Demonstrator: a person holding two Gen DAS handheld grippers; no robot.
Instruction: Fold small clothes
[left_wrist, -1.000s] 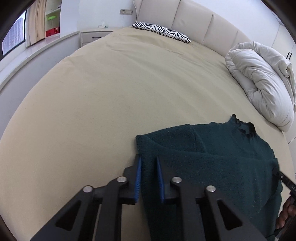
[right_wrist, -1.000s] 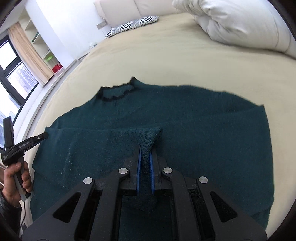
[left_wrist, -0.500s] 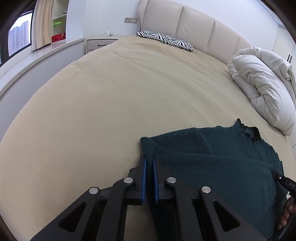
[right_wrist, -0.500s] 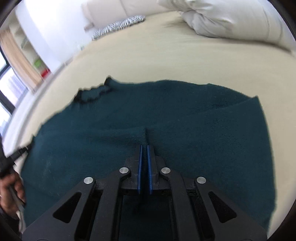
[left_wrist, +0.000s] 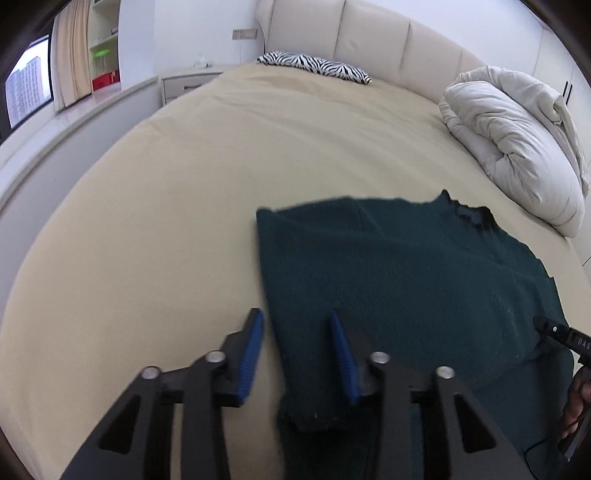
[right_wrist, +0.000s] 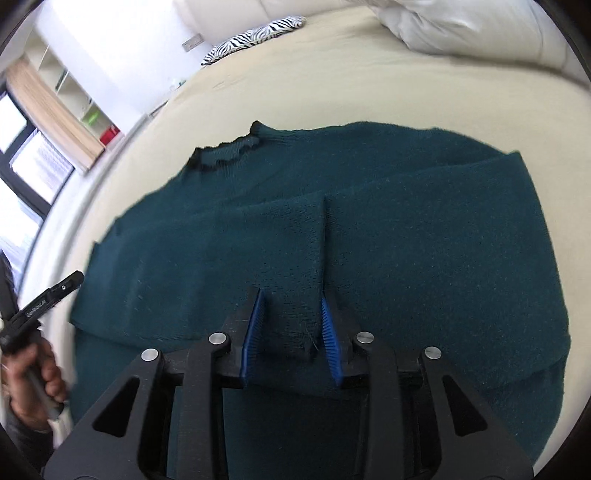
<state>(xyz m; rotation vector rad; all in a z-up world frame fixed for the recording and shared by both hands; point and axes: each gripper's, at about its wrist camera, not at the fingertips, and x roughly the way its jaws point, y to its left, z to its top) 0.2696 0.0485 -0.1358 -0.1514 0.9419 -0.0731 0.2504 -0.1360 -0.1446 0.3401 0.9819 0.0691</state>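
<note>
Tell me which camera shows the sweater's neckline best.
The right wrist view: the dark ruffled neckline lies in plain sight at the far edge of the green sweater, with its curve visible. The left wrist view shows the neckline too, but edge-on, off to the right and slightly blurred.

The sweater (right_wrist: 406, 240) is fuzzy matt knit, the bed (left_wrist: 166, 221) sheet is smooth matt cloth, and my hand-held gripper (right_wrist: 291, 325) looks like matt black plastic with ribbed blue pads (right_wrist: 330, 332).
</note>
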